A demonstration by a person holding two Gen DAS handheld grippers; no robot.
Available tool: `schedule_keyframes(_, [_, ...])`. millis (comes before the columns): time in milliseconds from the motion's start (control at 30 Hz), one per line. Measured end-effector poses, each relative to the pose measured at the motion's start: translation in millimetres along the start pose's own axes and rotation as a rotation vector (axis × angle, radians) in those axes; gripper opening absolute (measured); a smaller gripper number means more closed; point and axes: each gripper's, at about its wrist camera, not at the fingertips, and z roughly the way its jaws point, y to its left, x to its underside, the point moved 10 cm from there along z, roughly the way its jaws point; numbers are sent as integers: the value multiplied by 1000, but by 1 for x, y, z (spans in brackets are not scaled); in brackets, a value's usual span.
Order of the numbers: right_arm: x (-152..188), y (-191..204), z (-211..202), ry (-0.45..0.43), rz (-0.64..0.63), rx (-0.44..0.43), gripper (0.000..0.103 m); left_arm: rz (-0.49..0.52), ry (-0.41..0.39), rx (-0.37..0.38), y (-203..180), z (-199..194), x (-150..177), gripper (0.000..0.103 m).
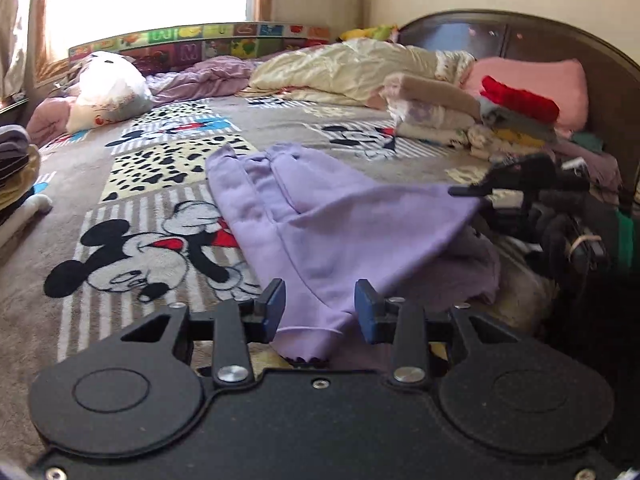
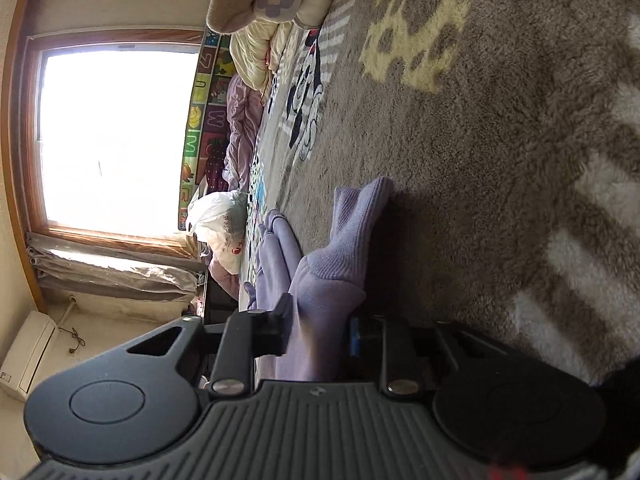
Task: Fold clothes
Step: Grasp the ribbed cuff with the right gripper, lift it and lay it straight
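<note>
The left gripper [image 1: 320, 306] hovers over the near hem of the lilac garment [image 1: 320, 232], its blue pads [image 1: 275, 304] spread wide with cloth between them, not pinched. The right gripper [image 2: 316, 334], rolled sideways, seems to clamp a bunched part of the garment by a ribbed cuff [image 2: 356, 224], though shadow hides its far finger. The garment lies spread on the cartoon blanket [image 1: 132, 248], one edge lifted toward the right gripper. Beyond sit folded clothes [image 1: 436, 108], a pink pillow [image 1: 532, 84], a white bag [image 1: 108, 88] and a bright window [image 2: 116, 140].
</note>
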Motion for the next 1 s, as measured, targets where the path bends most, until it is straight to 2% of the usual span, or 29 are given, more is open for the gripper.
schedule_keyframes(33, [-1, 1, 1, -6, -10, -3, 11, 53, 15, -2, -10, 6, 3, 38])
schedule_keyframes(167, [-5, 20, -1, -26, -90, 3, 10, 258, 55, -41, -39, 27, 16, 39])
schedule_keyframes(233, [-7, 32, -3, -32, -150, 17, 10, 337, 60, -104, -40, 37, 19, 38])
schedule_keyframes(267, [-9, 39, -5, -36, -181, 25, 9, 370, 65, -133, -39, 42, 22, 35])
schedule_keyframes(333, [-11, 53, -9, -54, -246, 52, 9, 426, 77, -176, -35, 51, 27, 17])
schedule_keyframes(367, [-10, 61, -9, -62, -276, 58, 9, 425, 75, -177, -33, 53, 29, 16])
schedule_keyframes(500, [-7, 105, -1, -90, -449, 79, 9, 298, 40, -109, -19, 46, 26, 14])
schedule_keyframes(600, [-4, 135, 20, -88, -586, 135, 9, 209, 18, -66, -11, 40, 22, 14])
schedule_keyframes(767, [12, 182, 73, -40, -703, 175, 9, 52, 0, 4, 1, 37, 17, 13])
schedule_keyframes(1000, [50, 221, 149, 44, -798, 214, 8, -137, -2, 85, 13, 36, 15, 13])
